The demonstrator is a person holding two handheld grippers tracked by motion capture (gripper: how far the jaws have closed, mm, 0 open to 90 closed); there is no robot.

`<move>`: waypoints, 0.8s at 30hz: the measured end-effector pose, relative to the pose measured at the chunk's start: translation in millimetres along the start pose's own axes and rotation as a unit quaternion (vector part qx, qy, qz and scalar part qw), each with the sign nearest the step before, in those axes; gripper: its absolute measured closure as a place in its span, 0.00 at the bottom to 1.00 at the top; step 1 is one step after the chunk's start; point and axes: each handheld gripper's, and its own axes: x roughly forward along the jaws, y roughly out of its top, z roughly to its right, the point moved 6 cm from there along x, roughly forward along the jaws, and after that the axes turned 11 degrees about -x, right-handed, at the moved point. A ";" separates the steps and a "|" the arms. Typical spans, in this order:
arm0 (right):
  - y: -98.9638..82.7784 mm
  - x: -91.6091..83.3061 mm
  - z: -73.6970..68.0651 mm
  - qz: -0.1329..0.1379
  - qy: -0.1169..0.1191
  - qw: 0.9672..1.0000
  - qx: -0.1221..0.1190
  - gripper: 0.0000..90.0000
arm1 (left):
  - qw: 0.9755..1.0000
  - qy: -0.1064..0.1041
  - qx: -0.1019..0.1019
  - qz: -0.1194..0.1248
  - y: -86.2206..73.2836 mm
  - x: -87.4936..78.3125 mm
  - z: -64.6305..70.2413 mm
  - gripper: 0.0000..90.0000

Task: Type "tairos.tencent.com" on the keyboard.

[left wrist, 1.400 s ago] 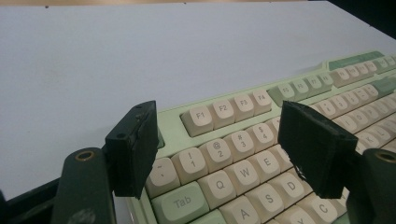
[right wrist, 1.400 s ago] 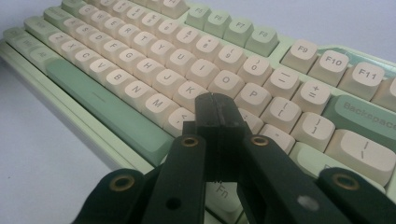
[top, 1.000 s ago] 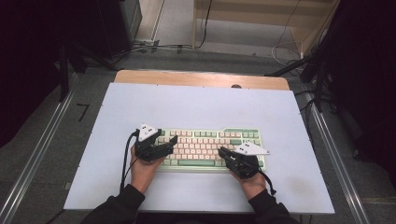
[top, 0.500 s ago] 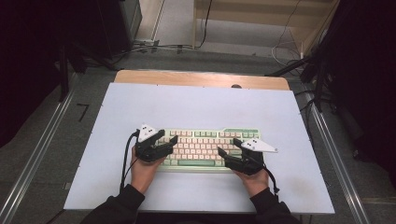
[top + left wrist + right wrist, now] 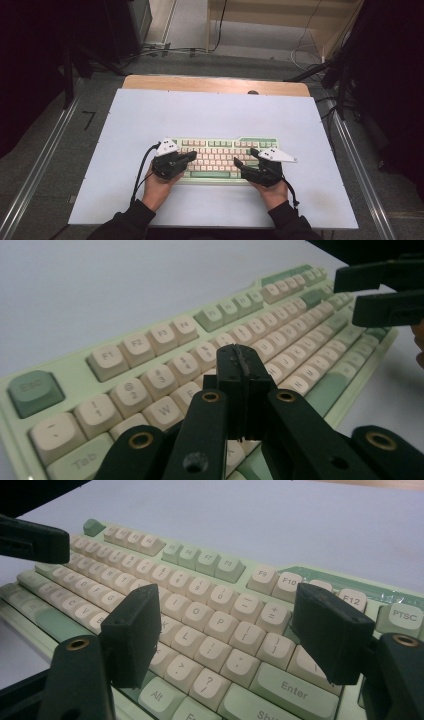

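Nearest the camera, the left gripper (image 5: 240,370) has just been closing: its jaws now meet pad to pad with nothing between them, poised over the letter rows at the left end of the keyboard (image 5: 165,335). Beside it, the right gripper (image 5: 235,630) stands with jaws spread, having opened within the last second, and empty; the punctuation keys and Enter lie beneath the gap. Judged from this, key work is under way, with no key visibly depressed. Whether either tip touches a keycap cannot be told. Farther off, the keyboard lies flat on the table (image 5: 210,115). Bottom-row keys are cut off behind the jaws.
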 end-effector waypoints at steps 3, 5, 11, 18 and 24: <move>-0.1 0.0 -0.2 -0.001 0.000 1.000 -0.001 0.29 | 1.000 0.000 0.007 -0.010 -3.0 2.6 3.2 1.00; -0.1 0.1 -0.3 -0.001 0.001 1.000 0.000 0.29 | 1.000 -0.001 0.009 -0.014 -4.9 4.2 4.7 1.00; -0.5 0.4 -0.6 -0.003 0.001 1.000 -0.001 0.29 | 0.999 0.005 0.017 -0.032 -9.9 7.5 7.1 1.00; -0.7 0.4 -0.6 -0.003 0.001 1.000 -0.001 0.30 | 0.998 0.015 0.021 -0.050 -14.6 9.7 6.9 1.00; -0.8 0.5 -0.6 -0.004 0.001 1.000 -0.001 0.30 | 0.998 0.021 0.022 -0.062 -16.9 11.4 6.2 1.00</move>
